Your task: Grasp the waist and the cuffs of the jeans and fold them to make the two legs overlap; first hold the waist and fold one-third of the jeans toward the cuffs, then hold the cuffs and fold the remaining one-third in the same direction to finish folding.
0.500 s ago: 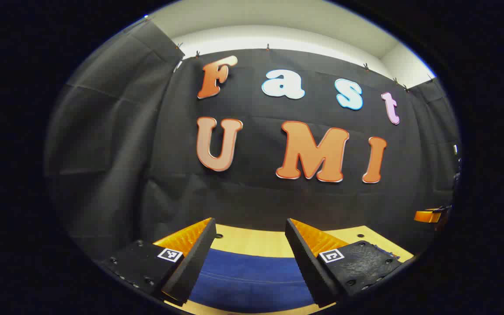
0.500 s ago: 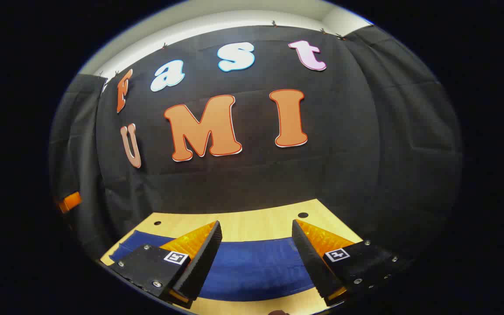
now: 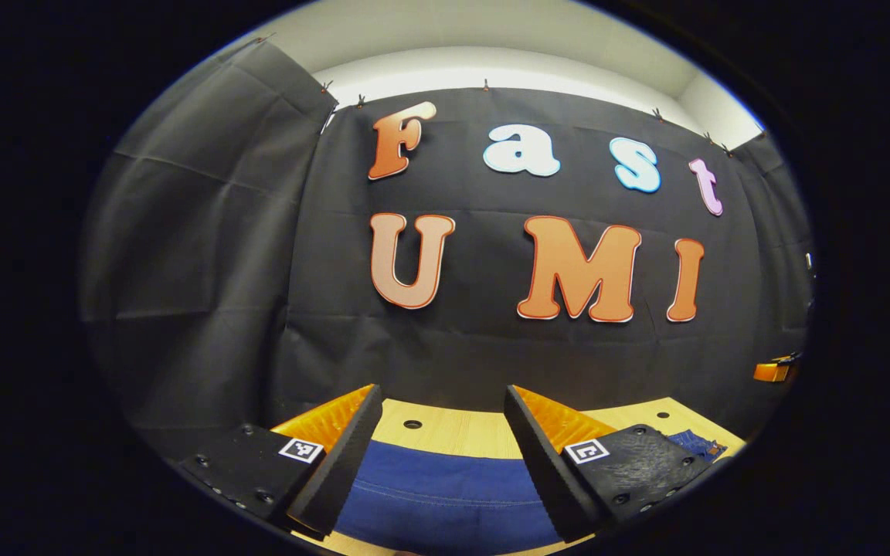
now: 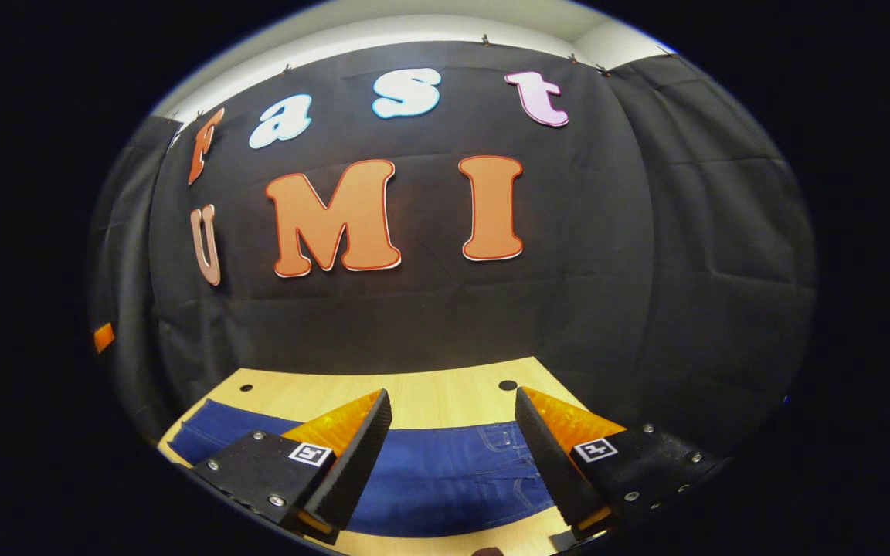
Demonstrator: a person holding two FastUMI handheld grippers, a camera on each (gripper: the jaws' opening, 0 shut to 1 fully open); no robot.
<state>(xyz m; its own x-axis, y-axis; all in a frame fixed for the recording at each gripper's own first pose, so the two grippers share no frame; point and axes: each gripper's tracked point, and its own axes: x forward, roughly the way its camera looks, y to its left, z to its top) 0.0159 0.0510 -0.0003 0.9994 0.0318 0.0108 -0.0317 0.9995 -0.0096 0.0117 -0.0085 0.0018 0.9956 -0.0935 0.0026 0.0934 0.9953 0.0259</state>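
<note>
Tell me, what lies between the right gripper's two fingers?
In the right gripper view, the right gripper is open; between its fingers lie the jeans on the wooden table.

Jeans: dark blue denim, paler stitching. Table: light yellow wood grain, small dark holes. Wall strip above cloth: plain off-white.

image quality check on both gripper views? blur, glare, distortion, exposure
Left gripper view: sharp, no motion blur; strong fisheye bowing of the table edge; left gripper open above evenly lit jeans. Right gripper view: equally sharp, jeans stitching legible between the open right gripper fingers; table bowed; bright ceiling strip, no glare on the cloth.
</note>
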